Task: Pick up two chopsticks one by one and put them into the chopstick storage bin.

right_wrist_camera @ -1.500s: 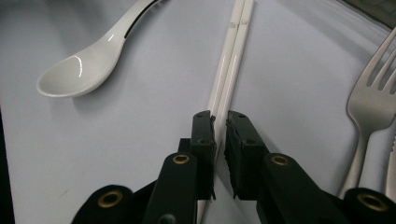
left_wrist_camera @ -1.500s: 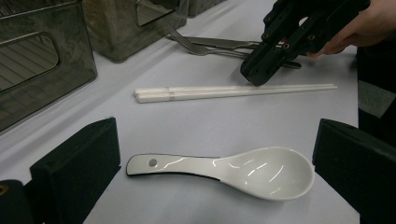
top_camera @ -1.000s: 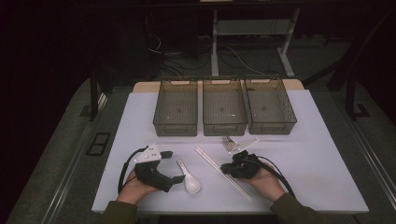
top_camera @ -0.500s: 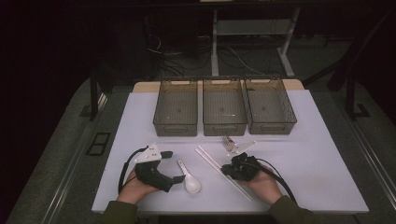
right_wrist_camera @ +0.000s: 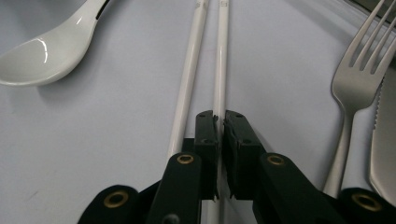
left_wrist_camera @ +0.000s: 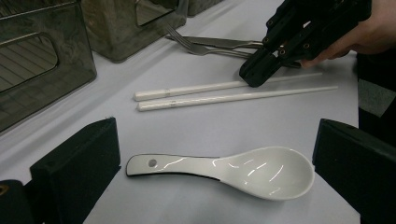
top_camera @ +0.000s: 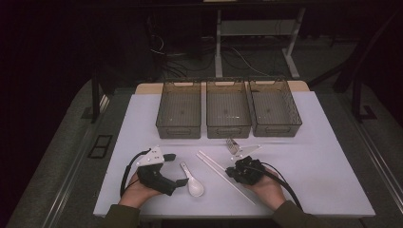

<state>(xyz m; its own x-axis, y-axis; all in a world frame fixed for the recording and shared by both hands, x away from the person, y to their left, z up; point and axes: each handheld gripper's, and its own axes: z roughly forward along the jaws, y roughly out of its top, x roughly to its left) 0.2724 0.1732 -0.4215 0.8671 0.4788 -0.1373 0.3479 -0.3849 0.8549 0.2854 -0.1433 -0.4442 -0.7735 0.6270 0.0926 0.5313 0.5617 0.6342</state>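
A white ceramic spoon [top_camera: 192, 183] lies on the white table top near the front. My left gripper [top_camera: 176, 169] is open, with one jaw on each side of the spoon [left_wrist_camera: 233, 170] and apart from it. Two white chopsticks [top_camera: 214, 165] lie side by side to the spoon's right. In the right gripper view my right gripper [right_wrist_camera: 217, 121] is shut on the right-hand chopstick [right_wrist_camera: 220, 56], low on the table. The other chopstick [right_wrist_camera: 189, 70] runs just outside the left jaw. From the left gripper view, the right gripper [left_wrist_camera: 257, 74] rests on the chopsticks [left_wrist_camera: 210, 100].
A metal fork [top_camera: 233, 145] and a knife [top_camera: 249, 148] lie just beyond the right gripper. Three dark see-through bins [top_camera: 178, 109] [top_camera: 228, 109] [top_camera: 274, 107] stand in a row at the back. The fork [right_wrist_camera: 359, 70] lies close right of the right jaws.
My right gripper has edged a little to the left over the chopsticks. The left gripper and the spoon have stayed put.
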